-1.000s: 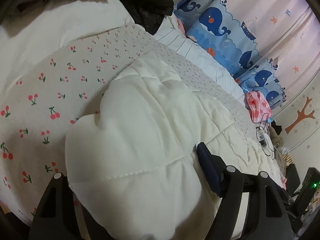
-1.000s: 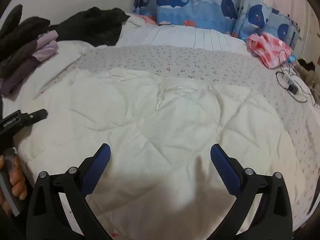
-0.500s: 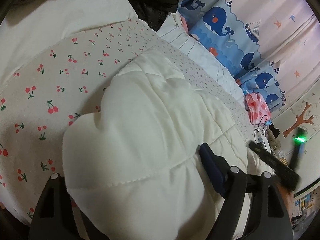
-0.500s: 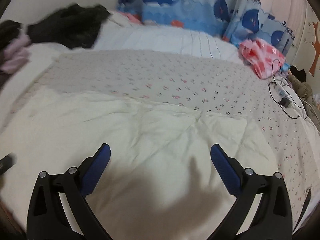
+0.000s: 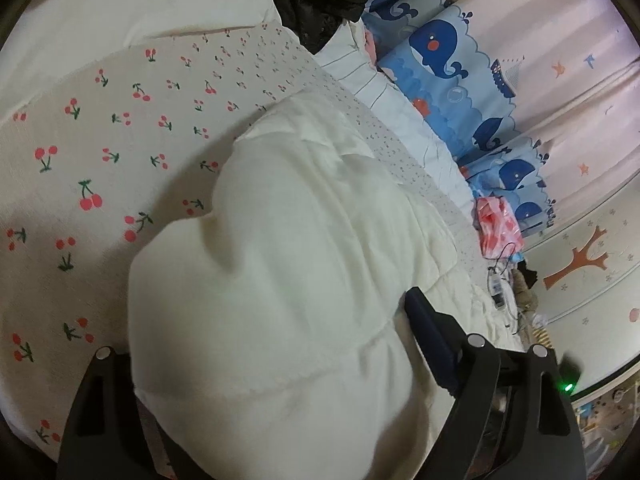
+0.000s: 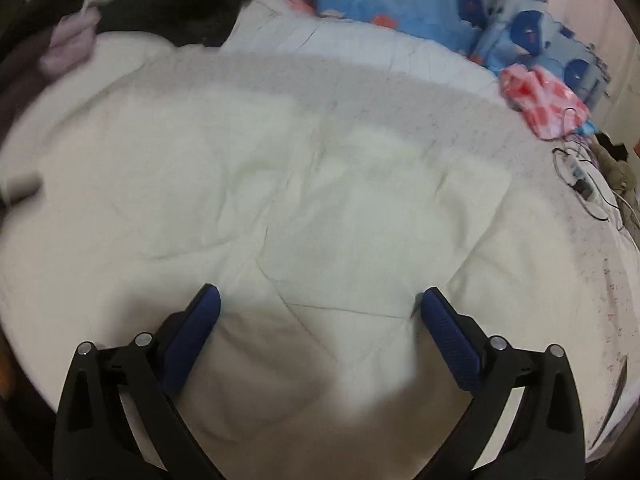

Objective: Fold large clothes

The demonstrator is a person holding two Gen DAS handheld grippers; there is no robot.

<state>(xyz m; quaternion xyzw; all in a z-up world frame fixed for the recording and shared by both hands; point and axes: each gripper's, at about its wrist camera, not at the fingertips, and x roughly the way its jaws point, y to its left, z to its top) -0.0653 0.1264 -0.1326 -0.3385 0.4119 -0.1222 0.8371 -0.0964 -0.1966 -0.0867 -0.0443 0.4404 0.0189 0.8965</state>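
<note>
**Now your left fingers hold the quilt, your right fingers hover spread**

Clearly, the cream quilted garment [image 5: 288, 272] lies on the bed, over the cherry-print sheet [image 5: 92, 152]. In your left wrist view it fills the centre and rises as a thick bunched fold between the fingers of your left gripper [image 5: 272, 360]. The blue pad at 4 o'clock presses against the fabric; the other finger, at 8 o'clock, is mostly hidden behind the fold. So your left gripper is grasping the bunched edge of this garment.

In your right wrist view the same garment [image 6: 304, 208] is spread flat and wide over the bed, and the picture is blurred. Your right gripper [image 6: 320, 308] is just over it, with both blue pads well apart and nothing between them, so it is released. I cannot tell whether the tips touch the cloth.

Around it you can see a black garment [image 6: 180, 8] at 11 o'clock with a lilac piece [image 6: 72, 40] beside it, a whale-print curtain [image 5: 444, 64] at 1 o'clock, a pink bag [image 6: 540, 100] at 2 o'clock, and a cable with a charger [image 6: 580, 184] near the bed edge at 3 o'clock.
</note>
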